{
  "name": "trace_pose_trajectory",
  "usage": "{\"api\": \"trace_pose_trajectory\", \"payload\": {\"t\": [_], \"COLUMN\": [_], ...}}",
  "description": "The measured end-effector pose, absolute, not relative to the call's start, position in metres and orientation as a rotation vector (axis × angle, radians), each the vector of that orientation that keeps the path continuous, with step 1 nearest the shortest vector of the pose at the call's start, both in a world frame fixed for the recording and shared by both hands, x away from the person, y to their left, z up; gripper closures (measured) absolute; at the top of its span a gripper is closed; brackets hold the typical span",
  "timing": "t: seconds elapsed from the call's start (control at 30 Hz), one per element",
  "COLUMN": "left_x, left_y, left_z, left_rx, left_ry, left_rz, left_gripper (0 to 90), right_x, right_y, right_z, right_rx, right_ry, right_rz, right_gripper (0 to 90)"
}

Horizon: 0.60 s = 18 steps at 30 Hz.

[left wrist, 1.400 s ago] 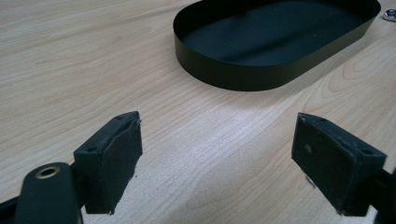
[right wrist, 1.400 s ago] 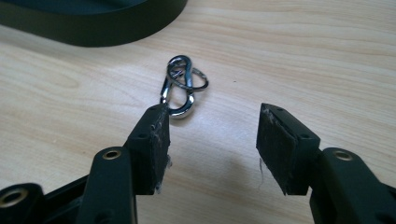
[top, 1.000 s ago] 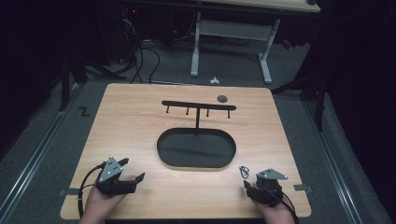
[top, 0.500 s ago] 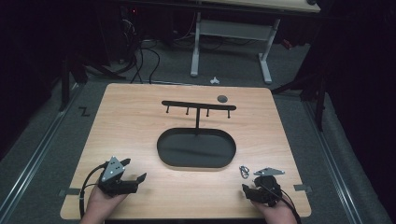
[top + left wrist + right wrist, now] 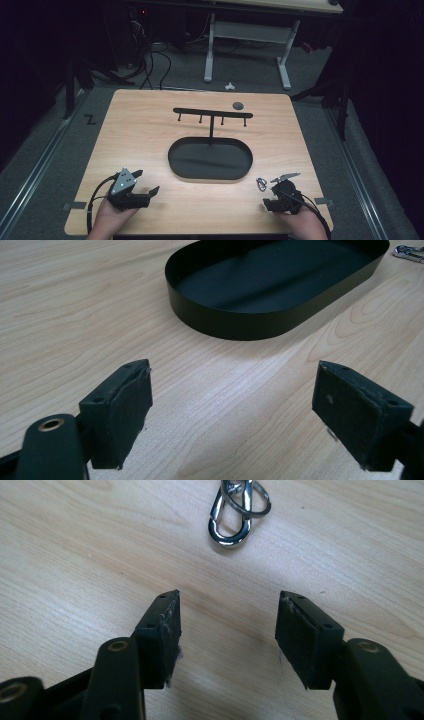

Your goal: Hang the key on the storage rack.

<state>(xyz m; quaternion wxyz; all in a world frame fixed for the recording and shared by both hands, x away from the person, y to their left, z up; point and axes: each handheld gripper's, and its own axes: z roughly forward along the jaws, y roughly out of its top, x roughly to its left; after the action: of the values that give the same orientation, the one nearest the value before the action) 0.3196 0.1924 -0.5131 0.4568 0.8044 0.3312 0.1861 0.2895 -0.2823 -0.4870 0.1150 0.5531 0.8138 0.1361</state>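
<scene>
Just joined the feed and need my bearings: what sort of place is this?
Probably a lab or workshop set up for recording handling tasks. A wooden table stands on grey carpet in a dim room, cables trail on the floor behind it, and a second desk with a white frame stands farther back.

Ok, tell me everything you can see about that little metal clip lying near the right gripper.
The clip is a small, shiny silver snap hook, like a carabiner, with a split ring looped through its far end. It looks like polished metal. It lies flat on the wooden table, just off the black oval tray and ahead of the open right gripper, whose jaws do not touch it.
</scene>
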Motion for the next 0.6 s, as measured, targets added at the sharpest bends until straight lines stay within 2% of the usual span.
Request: {"api": "trace_pose_trajectory", "payload": {"t": [0.47, 0.6], "left_x": [0.32, 0.32], "left_y": [0.195, 0.195], "left_z": [-0.511, -0.511], "left_rx": [1.972, 1.973], "left_ry": [0.806, 0.8], "left_rz": [0.449, 0.446], "left_gripper": [17.6, 17.8], "right_x": [0.322, 0.332], "right_y": [-0.27, -0.268], "right_z": [-0.48, -0.483], "right_rx": [1.646, 1.686], "right_ry": [2.462, 2.455], "right_rz": [0.267, 0.27], "right_gripper": [46.8, 50.0]}}
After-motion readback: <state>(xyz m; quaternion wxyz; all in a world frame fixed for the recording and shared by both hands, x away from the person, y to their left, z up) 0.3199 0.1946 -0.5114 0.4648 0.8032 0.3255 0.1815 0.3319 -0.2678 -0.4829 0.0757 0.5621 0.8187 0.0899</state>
